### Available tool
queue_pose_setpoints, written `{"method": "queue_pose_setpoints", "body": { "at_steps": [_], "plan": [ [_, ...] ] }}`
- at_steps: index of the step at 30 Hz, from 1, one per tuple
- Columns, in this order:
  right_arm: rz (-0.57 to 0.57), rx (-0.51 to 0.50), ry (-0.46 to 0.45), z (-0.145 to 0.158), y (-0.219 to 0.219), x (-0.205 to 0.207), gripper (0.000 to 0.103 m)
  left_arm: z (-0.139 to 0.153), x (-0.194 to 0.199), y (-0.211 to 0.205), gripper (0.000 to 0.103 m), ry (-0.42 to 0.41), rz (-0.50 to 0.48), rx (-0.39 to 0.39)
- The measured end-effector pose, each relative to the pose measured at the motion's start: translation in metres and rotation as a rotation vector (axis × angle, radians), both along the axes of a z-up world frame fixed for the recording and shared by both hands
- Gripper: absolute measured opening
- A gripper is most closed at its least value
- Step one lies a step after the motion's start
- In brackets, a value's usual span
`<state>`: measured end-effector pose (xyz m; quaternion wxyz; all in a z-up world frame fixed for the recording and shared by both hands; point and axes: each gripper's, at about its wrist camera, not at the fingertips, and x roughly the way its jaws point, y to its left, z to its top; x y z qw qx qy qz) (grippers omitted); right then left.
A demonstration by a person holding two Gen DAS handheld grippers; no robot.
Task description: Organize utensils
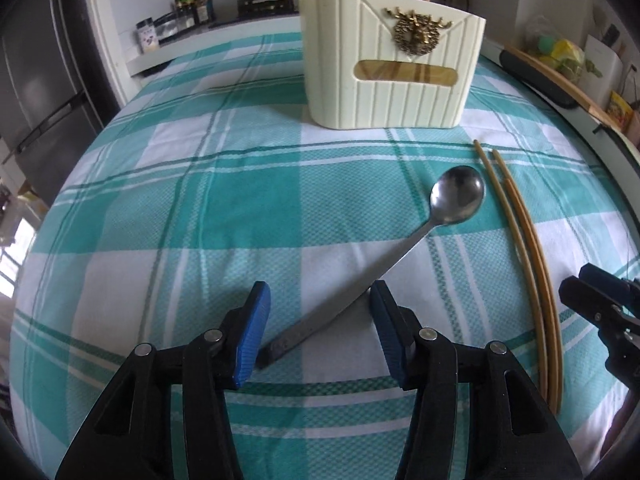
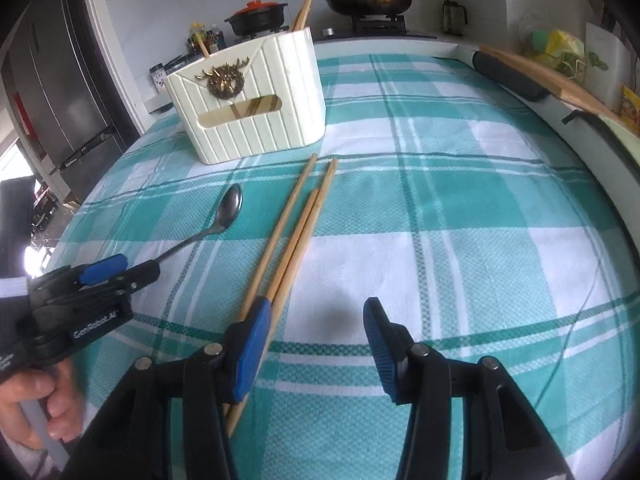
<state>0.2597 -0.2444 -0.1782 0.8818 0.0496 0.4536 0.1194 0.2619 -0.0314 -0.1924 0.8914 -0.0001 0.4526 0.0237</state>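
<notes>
A steel spoon (image 1: 404, 248) lies diagonally on the plaid cloth, bowl toward a cream utensil holder (image 1: 388, 68). My left gripper (image 1: 320, 300) is open, its blue pads on either side of the spoon's handle, not closed on it. Wooden chopsticks (image 1: 520, 240) lie to the right of the spoon. In the right wrist view the spoon (image 2: 224, 212) and the chopsticks (image 2: 292, 232) lie in front of the holder (image 2: 248, 96), which has chopsticks standing in it. My right gripper (image 2: 316, 316) is open and empty, its left pad just right of the chopsticks' near ends. The left gripper (image 2: 120, 270) shows over the spoon handle.
A teal and white plaid cloth (image 2: 460, 208) covers the table. A black pot (image 2: 256, 16) and a frying pan (image 2: 368, 0) sit on a stove behind. A fridge (image 2: 52, 80) stands at left. A wooden board (image 2: 552, 76) and bags lie along the right edge.
</notes>
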Motion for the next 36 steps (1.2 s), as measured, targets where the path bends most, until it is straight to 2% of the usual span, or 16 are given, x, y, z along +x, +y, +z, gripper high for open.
{"method": "queue_pose_setpoints", "body": {
  "at_steps": [5,7,10,13,17,19,21,22,24,27,29,31,33,34,35,36],
  "plan": [
    [-0.001,-0.070,0.000,0.001,0.010,0.007,0.047,0.000,-0.001,0.009,0.054,0.009,-0.011,0.007],
    [0.008,-0.124,0.010,0.002,0.010,0.010,0.047,0.001,-0.001,0.005,0.056,0.015,-0.073,0.018],
    [0.051,-0.232,0.008,0.000,0.018,0.013,0.046,0.005,0.006,-0.009,0.069,0.034,-0.187,0.042],
    [0.049,-0.232,0.011,0.001,0.016,0.014,0.045,0.009,0.018,-0.032,0.071,0.036,-0.310,0.107],
    [0.036,-0.269,-0.010,0.002,0.012,0.004,0.007,0.008,0.041,-0.067,0.071,0.035,-0.456,0.181],
    [0.032,-0.271,-0.014,0.002,0.008,-0.003,0.007,0.006,0.051,-0.081,0.072,0.027,-0.494,0.219],
    [0.006,-0.272,-0.016,0.002,-0.002,-0.010,0.007,0.007,0.066,-0.087,0.069,0.025,-0.468,0.224],
    [-0.017,-0.267,-0.014,0.001,-0.009,-0.012,0.007,0.006,0.075,-0.085,0.062,0.043,-0.422,0.205],
    [-0.075,-0.259,-0.013,0.001,-0.026,-0.018,0.007,0.007,0.094,-0.071,0.054,0.089,-0.268,0.123],
    [-0.152,-0.252,-0.009,0.000,-0.045,-0.025,0.007,0.006,0.113,-0.039,0.054,0.129,-0.050,0.009],
    [-0.154,-0.241,-0.009,0.000,-0.051,-0.028,0.007,0.008,0.115,-0.023,0.054,0.137,0.005,-0.021],
    [-0.145,-0.225,-0.009,0.001,-0.054,-0.030,0.009,0.012,0.111,-0.011,0.052,0.141,0.002,-0.045],
    [-0.144,-0.180,-0.014,0.003,-0.060,-0.033,0.026,0.021,0.100,0.003,0.056,0.131,-0.027,-0.081],
    [-0.151,-0.153,-0.025,0.005,-0.063,-0.036,0.042,0.026,0.092,0.012,0.063,0.116,-0.041,-0.095],
    [-0.160,-0.137,-0.038,0.008,-0.066,-0.039,0.048,0.031,0.085,0.019,0.071,0.095,-0.055,-0.105],
    [-0.165,-0.129,-0.044,0.009,-0.068,-0.040,0.048,0.035,0.076,0.027,0.074,0.077,-0.066,-0.111]
  ]
}}
